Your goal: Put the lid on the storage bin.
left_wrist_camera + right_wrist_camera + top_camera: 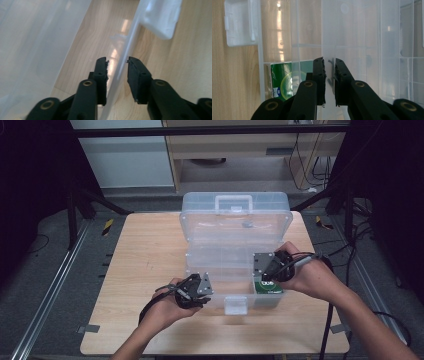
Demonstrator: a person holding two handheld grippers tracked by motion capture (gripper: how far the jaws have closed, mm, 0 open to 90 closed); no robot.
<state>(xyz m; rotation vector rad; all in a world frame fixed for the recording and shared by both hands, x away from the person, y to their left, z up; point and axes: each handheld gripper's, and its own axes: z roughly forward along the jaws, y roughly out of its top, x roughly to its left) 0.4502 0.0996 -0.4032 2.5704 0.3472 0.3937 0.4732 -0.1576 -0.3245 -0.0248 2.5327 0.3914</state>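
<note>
Storage box: clear plastic storage box point(235, 227), lid raised, centre of the high view on a wooden table point(140, 255).
Green packet: green packet point(268, 287) in the box's lower-right compartment.
Left gripper: left gripper point(117, 65) astride the front wall, jaws narrowly parted, not pressing.
Right gripper: right gripper point(329, 65) nipped tight on a clear inner tray point(362, 37).

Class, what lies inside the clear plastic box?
A green packet lies in the box's front right compartment, partly covered by the right hand-held gripper; other compartments look empty.
</note>
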